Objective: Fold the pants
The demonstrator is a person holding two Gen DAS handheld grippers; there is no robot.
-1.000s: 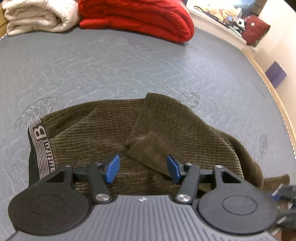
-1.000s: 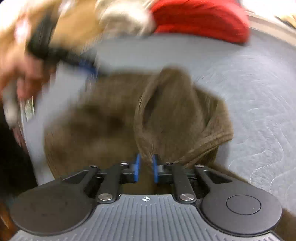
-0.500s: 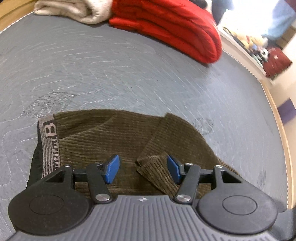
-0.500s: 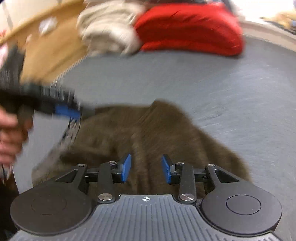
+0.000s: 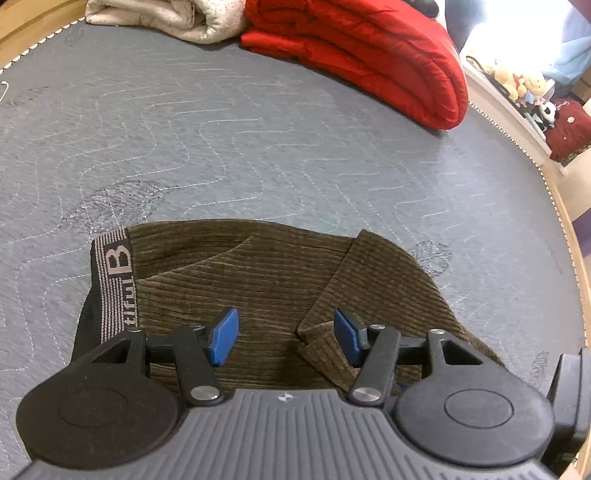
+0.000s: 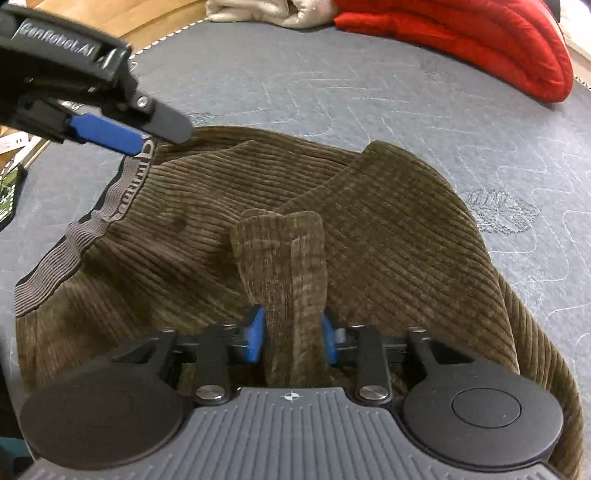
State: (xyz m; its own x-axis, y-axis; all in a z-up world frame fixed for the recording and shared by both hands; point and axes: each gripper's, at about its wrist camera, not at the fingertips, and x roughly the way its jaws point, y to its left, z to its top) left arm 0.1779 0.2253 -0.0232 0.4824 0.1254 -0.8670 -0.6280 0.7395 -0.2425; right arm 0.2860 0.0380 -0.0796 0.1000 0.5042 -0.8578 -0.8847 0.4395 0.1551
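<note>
The right claw (image 6: 291, 336) has its two blue pads (image 6: 255, 334) pressed in on a bunched strip of brown cloth, a cuff end of the pants (image 6: 388, 229) that stands up between them. The left claw (image 5: 284, 336) is spread wide, its pads well apart and holding nothing; it hangs just above the cloth near the waistband (image 5: 116, 273). From the right side, that same claw (image 6: 107, 129) shows as a black arm with a blue pad reaching in over the waistband (image 6: 110, 206) corner.

The pants are brown corduroy, lying in a loose heap on the grey quilted mattress (image 5: 258, 140), close to its near edge. One leg is doubled back over the seat, so a rounded fold sits toward the right. The grey waistband, with a large letter B on it, lies at the left end.

Along the far edge of the mattress lie a folded red quilt (image 5: 369, 51) and a rolled cream blanket (image 5: 166, 16), touching each other. Past the right edge, soft toys (image 5: 517, 79) crowd a shelf.
</note>
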